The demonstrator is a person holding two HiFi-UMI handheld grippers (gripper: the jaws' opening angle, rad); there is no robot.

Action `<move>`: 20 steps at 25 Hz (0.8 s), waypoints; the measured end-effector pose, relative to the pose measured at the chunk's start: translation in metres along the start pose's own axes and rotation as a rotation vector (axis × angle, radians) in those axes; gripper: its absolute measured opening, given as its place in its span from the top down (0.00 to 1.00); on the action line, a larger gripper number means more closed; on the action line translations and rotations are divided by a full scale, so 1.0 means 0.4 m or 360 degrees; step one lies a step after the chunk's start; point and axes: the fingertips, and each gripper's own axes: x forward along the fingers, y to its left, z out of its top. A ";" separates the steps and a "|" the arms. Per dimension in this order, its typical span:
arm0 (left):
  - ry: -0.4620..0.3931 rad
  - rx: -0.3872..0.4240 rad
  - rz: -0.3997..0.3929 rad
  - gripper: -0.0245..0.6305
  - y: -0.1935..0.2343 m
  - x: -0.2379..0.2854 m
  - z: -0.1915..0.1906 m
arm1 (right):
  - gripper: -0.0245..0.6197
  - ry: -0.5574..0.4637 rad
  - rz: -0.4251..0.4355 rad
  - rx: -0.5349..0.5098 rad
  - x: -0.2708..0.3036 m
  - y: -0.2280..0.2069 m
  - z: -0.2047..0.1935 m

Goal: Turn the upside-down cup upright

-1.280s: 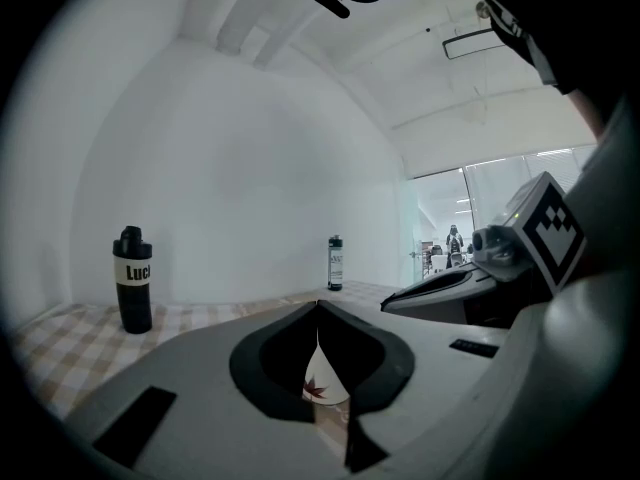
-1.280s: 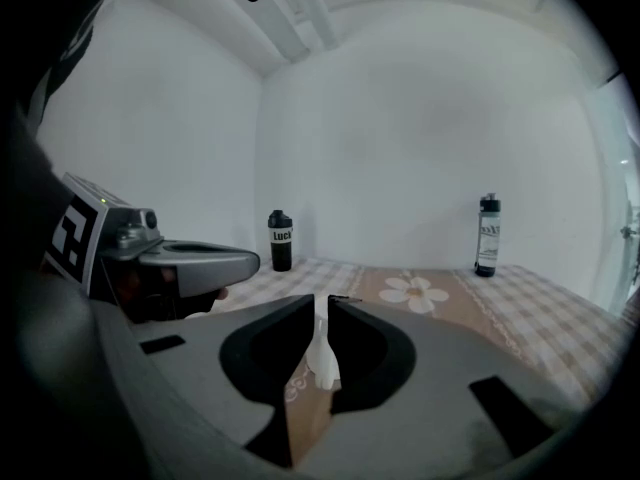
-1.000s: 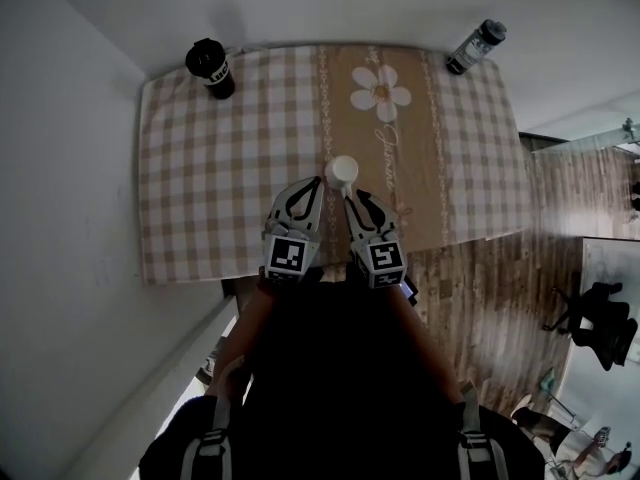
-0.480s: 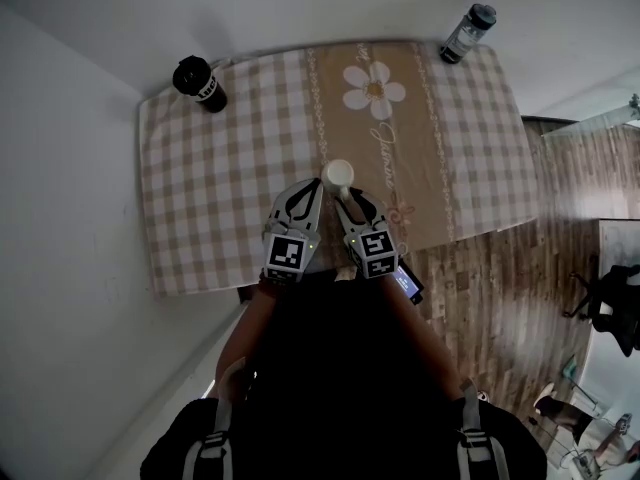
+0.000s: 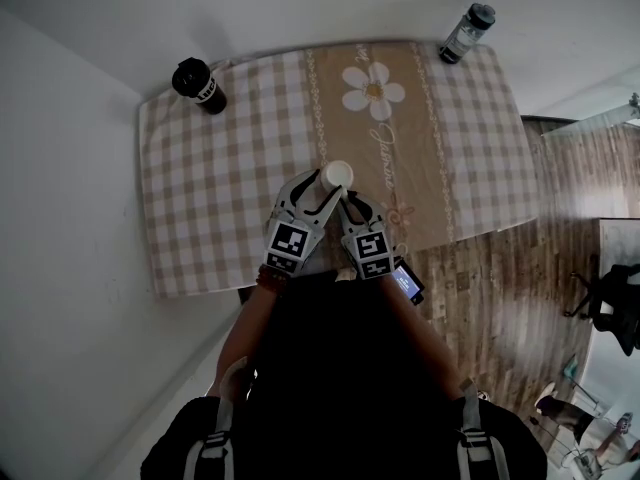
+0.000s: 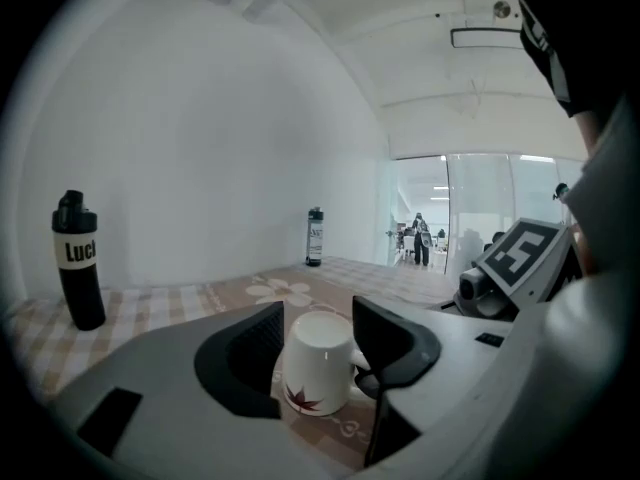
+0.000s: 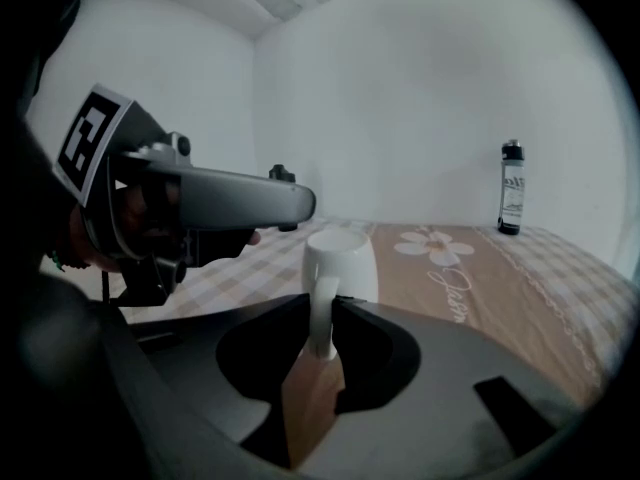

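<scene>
Since a second ago, left gripper [image 6: 318,313] has swung inward, jaws opening wide around the upside-down cup [image 6: 318,368], near the tablecloth [image 5: 220,168] front edge | right gripper [image 7: 322,313] closing, pinching the handle [image 7: 322,298] | I judge flipping is imminent.

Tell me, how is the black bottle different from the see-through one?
The black bottle is dark and stout; the see-through bottle is pale and slimmer. The black bottle stands at the far left corner of the table, the see-through bottle at the far right. Both stand upright with dark caps.
</scene>
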 end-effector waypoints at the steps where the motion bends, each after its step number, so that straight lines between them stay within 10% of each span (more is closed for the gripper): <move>1: 0.0024 0.0031 -0.0023 0.59 -0.003 0.012 0.000 | 0.84 0.0002 0.0000 -0.0002 0.000 0.000 -0.001; 12: 0.0376 0.0077 -0.0253 0.45 -0.035 0.139 -0.075 | 0.84 -0.0016 0.0050 -0.0030 -0.009 -0.004 -0.005; 20: 0.0374 0.0148 -0.0240 0.46 -0.053 0.128 -0.106 | 0.84 -0.0013 0.0059 -0.0074 -0.028 0.007 -0.013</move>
